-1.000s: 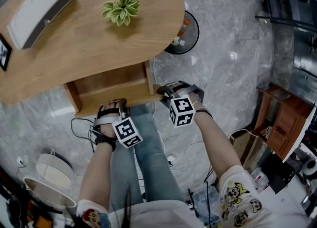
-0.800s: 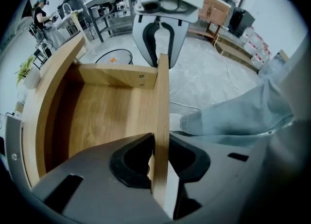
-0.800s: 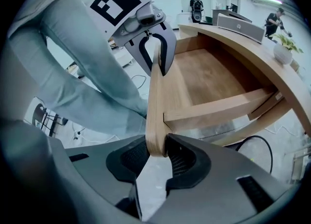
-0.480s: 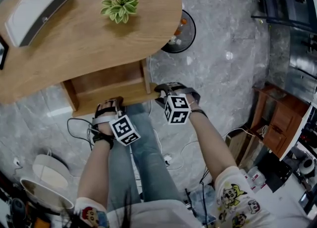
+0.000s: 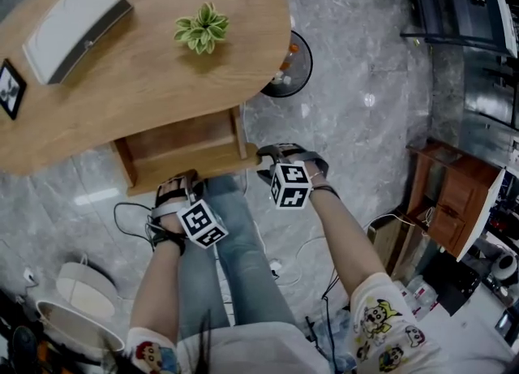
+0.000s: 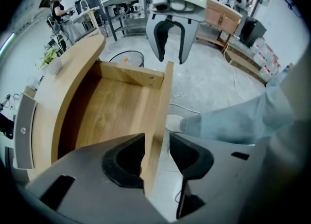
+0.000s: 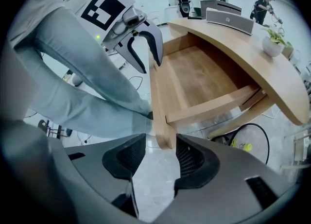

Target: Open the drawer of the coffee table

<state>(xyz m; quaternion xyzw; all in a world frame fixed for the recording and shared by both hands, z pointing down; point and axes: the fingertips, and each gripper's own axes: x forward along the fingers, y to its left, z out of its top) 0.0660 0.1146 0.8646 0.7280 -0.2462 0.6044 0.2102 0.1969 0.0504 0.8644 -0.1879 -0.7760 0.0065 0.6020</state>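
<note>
1. The drawer [image 5: 182,147] is seen pulled well out from under the top of the coffee table [image 5: 122,88], toward the person. Its bare wooden floor is exposed, and nothing is seen lying in it.
2. The left gripper [image 6: 156,156] is pointed down over the drawer's front panel [image 6: 161,106]. Its jaws have just been opening and are now spread. The panel's top edge stands between them, and a gap is seen on at least 1 side, so no pinch is being kept.
3. The right gripper [image 7: 159,157] is held at the panel's other end, by the corner. Its jaws have also just been opening and are spread, with the corner of the panel between them but not clamped.
4. The pull is judged to be done, or very nearly. Much of the drawer's depth is uncovered, and both grips are being let go. Whether any travel remains cannot be told, because the drawer's back is hidden under the table top.
5. Only the withdrawal is judged to be left: the 2 grippers have to be lifted clear of the panel without nudging the drawer back in.
</note>
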